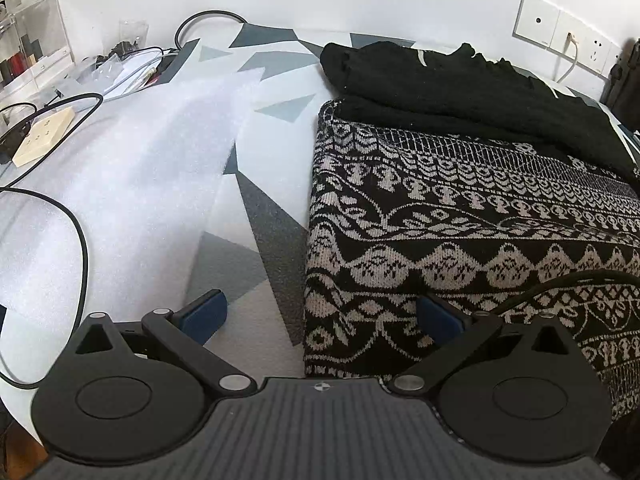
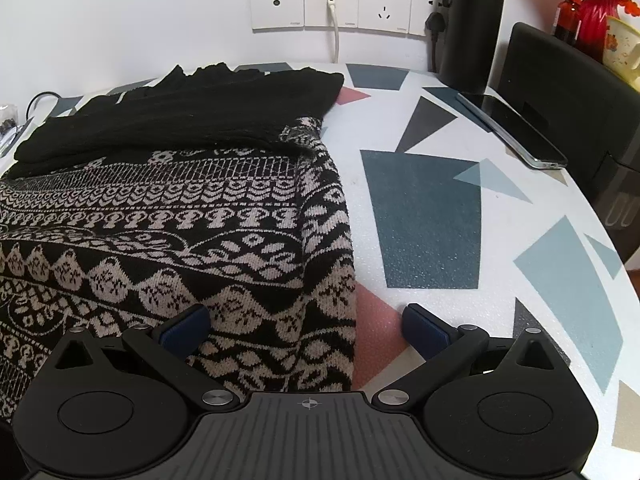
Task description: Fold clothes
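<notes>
- On the far left of the left wrist view, a white foam sheet (image 1: 132, 152) lies on the desk with grey and blue triangle shapes (image 1: 256, 208), and a black cable (image 1: 82, 248) curls over it.
- Next to that sits the black and cream patterned knit sweater (image 1: 460, 232). It lies flat, and its long side runs away from the cameras toward the wall.
- Its left edge runs right between the two blue pads of the left gripper (image 1: 322, 312). The jaws are wide open. One pad is over the bare desk and the other is over the knit. It holds nothing.
- At the far end, a plain black knit garment (image 1: 460, 84) lies folded on top of the patterned one.
- Moving right, the sweater's other edge (image 2: 344, 240) falls between the pads of the right gripper (image 2: 306, 326). Those jaws are wide open too and hold nothing. The left pad is over the knit and the right pad is over the desk.
- Each gripper sits at its own near corner, and both look about as close. I think each one only has to go down and forward a little to pinch its corner.
- Far right, a dark phone (image 2: 516, 132) and a tall black bottle (image 2: 472, 24) stand well apart from the clothes.
</notes>
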Demonstrator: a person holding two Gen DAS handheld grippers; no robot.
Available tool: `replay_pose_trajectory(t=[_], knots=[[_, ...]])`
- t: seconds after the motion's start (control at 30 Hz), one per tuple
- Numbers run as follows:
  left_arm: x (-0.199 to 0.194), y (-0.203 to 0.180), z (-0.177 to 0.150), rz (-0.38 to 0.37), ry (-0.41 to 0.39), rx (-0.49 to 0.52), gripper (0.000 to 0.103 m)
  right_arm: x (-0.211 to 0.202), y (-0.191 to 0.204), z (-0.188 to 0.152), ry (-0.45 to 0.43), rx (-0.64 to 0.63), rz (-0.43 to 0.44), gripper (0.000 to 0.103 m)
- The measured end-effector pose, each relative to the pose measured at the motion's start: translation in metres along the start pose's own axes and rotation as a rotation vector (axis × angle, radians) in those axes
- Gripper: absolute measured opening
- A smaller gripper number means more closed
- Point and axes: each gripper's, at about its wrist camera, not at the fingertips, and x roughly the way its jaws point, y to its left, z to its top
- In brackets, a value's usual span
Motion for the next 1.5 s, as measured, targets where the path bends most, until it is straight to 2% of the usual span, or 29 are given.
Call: replay_pose_trajectory(t=[0.5, 0.97, 1.27, 1.4, 1.5], knots=[[0.0030, 0.0010, 0.0038, 0.003, 0.009, -0.004, 0.103, -0.0020, 0.0013, -0.0017, -0.016, 0.004, -0.003, 0.102], [0.0008, 0.0016, -0.0003, 0.004, -0.015, -0.008, 0.103, -0.0024, 0.0014, -0.0015, -0.011, 0.002, -0.003, 0.102], [0.0007, 0.0026, 0.0047, 0.003, 0.019, -0.023, 0.103, 0.0001, -0.0019, 0.0076, 0.049, -0.020, 0.033, 0.102], [0.0014, 0.0012, 0.0074, 0.015, 0.031, -0.041, 0.103, 0.0014, -0.0027, 0.0060, 0.016, -0.023, 0.044, 0.102], [0.0005, 0.0012, 0.0048, 0.018, 0.011, -0.050, 0.103, 0.0014, -0.0029, 0.0028, -0.021, -0.020, 0.047, 0.102]])
